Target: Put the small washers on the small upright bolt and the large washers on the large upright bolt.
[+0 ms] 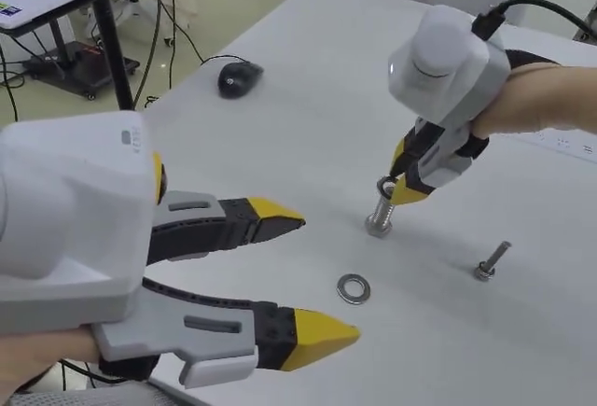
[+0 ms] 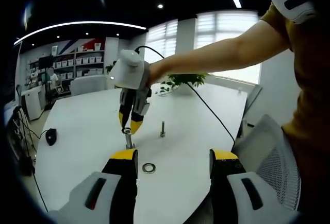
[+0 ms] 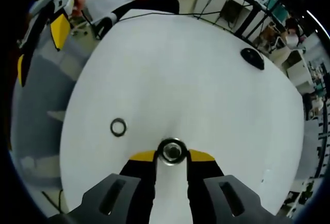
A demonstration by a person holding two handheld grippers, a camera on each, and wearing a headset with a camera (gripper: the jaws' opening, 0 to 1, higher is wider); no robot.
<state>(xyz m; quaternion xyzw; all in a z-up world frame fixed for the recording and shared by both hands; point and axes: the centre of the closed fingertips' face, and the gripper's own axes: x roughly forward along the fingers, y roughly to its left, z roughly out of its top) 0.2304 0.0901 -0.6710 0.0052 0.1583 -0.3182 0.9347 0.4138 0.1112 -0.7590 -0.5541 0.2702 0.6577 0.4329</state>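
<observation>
The large upright bolt (image 1: 380, 217) stands mid-table, and the small bolt (image 1: 492, 261) stands to its right. My right gripper (image 1: 399, 182) is at the large bolt's top, shut on a washer (image 1: 385, 185) that rings the bolt's tip. In the right gripper view the washer (image 3: 171, 151) sits between the yellow fingertips (image 3: 144, 156), with the bolt's end inside it. A loose washer (image 1: 353, 287) lies flat on the table near the large bolt. My left gripper (image 1: 312, 275) hovers open at the near left of that washer (image 2: 149, 168), holding nothing.
A black computer mouse (image 1: 240, 77) lies at the far left of the white table (image 1: 308, 126). A stand with a laptop and cables is beyond the table's left edge. The table's near edge runs under my left gripper.
</observation>
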